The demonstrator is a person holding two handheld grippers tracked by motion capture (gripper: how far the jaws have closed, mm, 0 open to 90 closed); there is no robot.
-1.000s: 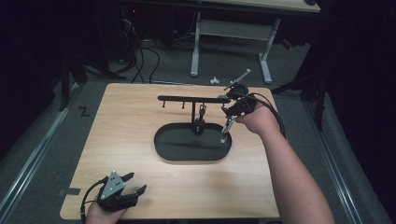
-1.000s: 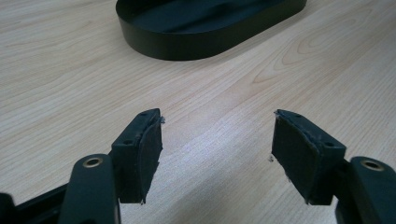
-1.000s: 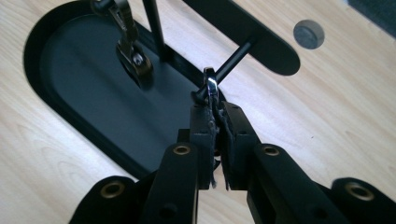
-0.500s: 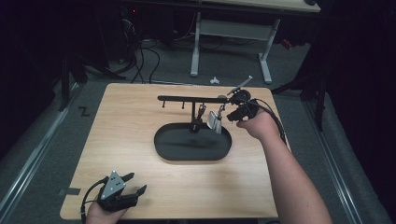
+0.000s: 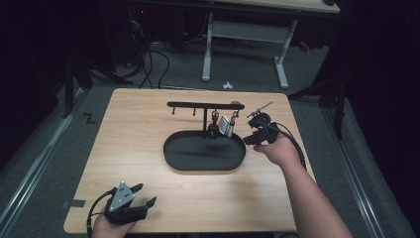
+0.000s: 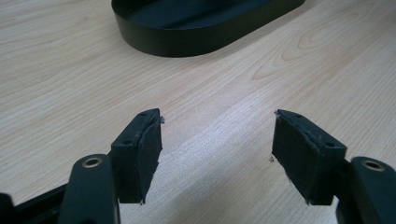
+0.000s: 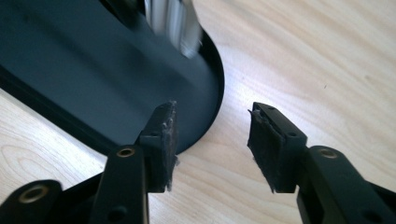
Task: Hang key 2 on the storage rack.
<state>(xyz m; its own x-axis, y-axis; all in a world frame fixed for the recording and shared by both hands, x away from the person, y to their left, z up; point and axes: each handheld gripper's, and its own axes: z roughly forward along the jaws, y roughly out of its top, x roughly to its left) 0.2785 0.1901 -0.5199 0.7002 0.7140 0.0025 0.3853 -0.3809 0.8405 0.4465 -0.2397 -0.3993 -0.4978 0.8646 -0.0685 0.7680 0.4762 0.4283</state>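
Right tongs point(image 5: 246, 139), open and empty beside black oval tray point(image 5: 178, 166): withdraw level, avoiding hanging silver item point(image 5: 226, 125); left tongs point(image 5: 146, 195) open.

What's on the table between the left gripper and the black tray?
Nothing: bare wood of the table runs from the open left gripper to the black tray, as the left gripper view and high view show.

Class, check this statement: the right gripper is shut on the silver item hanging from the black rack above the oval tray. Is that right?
Not quite. The right gripper is open, with nothing between its jaws, as the right gripper view shows. The silver item does hang from the black rack above the oval tray.
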